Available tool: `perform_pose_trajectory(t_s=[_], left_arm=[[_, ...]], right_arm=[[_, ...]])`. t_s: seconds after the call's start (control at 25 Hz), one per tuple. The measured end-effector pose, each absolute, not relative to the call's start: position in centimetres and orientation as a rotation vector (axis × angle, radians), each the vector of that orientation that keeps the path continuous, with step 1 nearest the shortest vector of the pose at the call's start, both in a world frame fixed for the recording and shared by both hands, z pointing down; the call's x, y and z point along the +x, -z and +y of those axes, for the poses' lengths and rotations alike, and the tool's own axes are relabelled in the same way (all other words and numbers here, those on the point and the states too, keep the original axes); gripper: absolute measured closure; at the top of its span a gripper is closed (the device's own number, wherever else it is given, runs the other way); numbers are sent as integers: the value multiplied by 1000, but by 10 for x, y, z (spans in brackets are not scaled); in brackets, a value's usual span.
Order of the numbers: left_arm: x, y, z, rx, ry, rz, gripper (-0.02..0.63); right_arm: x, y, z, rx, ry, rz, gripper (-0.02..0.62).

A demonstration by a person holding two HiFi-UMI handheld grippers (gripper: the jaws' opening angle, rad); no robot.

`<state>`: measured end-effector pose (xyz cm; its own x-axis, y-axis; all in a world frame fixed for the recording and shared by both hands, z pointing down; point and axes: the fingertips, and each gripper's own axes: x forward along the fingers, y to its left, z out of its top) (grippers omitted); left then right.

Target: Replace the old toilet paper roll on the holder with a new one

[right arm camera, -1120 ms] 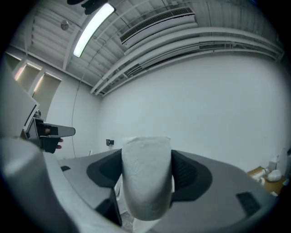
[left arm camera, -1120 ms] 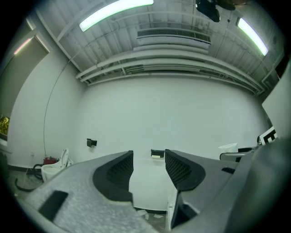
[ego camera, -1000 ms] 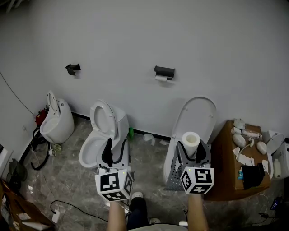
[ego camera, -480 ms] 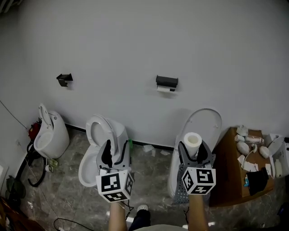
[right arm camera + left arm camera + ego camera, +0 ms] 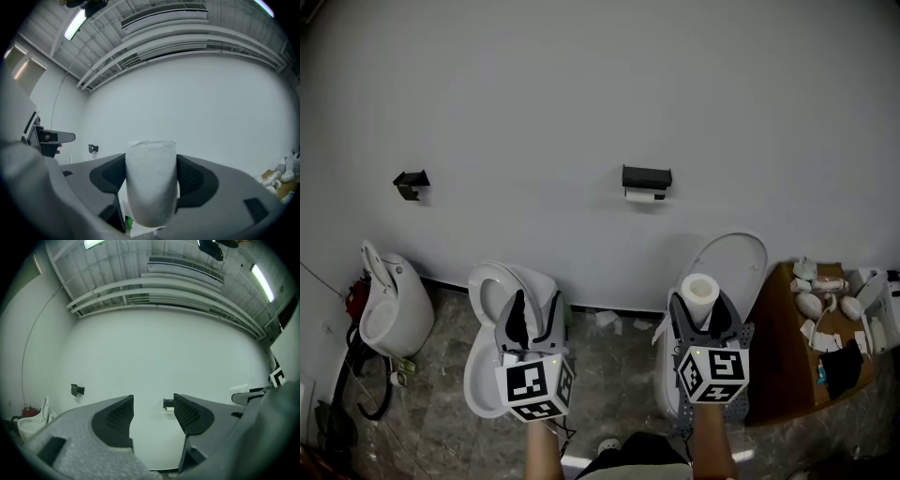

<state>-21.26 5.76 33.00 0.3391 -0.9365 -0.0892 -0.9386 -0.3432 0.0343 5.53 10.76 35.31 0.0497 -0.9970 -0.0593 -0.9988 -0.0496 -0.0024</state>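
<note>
At 7 o'clock in the head view, the left gripper (image 5: 530,309) is holding its jaws wide apart and empty. At 1 o'clock, the wall holder (image 5: 646,176) is carrying the old roll (image 5: 642,194). At 5 o'clock, the right gripper (image 5: 701,319) is clamping the new toilet paper roll (image 5: 697,292) upright.

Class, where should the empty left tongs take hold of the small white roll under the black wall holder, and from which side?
Likely from the front, level: the old roll lies sideways beneath the holder, whose cover blocks the top. Close the open left tongs across its two ends.
</note>
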Motion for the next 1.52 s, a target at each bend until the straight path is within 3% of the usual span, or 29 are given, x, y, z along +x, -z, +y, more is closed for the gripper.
perform_pose_trajectory(t_s=[0.64,1.52], left_arm=[[-196,-353,-56,-2578,-107,1793,356],[-59,-336,-279,-2615,-60,1633,356]], right_arm=[[77,-368,-3,-2297,-36,2127,290],[197,-343,-213,-2338,-110,2051,290]])
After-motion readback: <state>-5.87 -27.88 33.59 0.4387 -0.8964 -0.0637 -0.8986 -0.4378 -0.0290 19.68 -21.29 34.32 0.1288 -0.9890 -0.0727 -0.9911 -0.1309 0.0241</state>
